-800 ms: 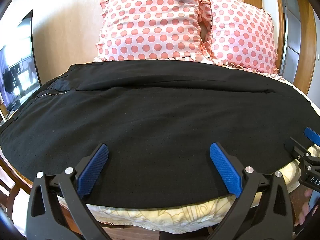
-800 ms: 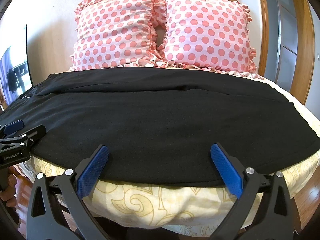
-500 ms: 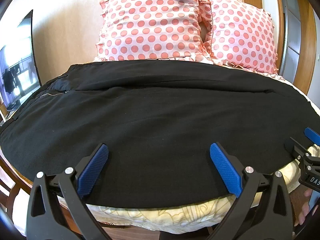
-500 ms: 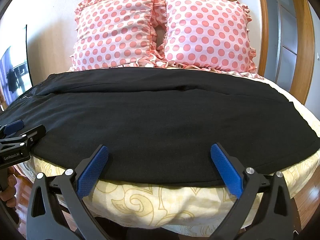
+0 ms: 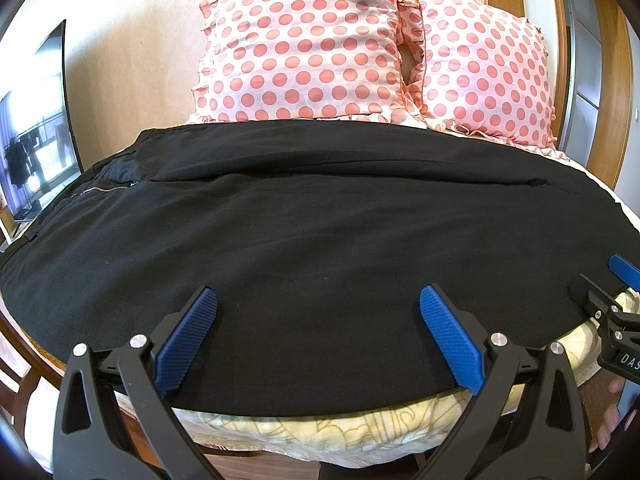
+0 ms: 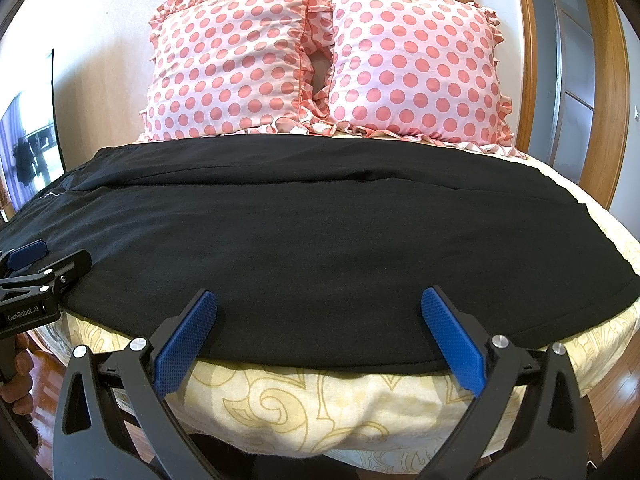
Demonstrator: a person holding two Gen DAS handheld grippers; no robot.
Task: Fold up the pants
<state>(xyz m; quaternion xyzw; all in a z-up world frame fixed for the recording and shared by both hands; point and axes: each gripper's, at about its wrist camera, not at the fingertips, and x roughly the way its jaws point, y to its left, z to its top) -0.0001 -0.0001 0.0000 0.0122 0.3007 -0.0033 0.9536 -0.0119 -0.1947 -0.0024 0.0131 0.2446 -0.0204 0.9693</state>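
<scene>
Black pants lie flat across the bed, waistband and zipper at the left, legs running right; they also fill the right wrist view. My left gripper is open and empty, hovering over the pants' near edge. My right gripper is open and empty, just in front of the near edge, further right. Each gripper shows in the other's view: the right one at the right edge, the left one at the left edge.
Two pink polka-dot pillows stand against the wall behind the pants. The bed has a cream patterned cover. A dark screen stands at the left. A wooden door frame is at the right.
</scene>
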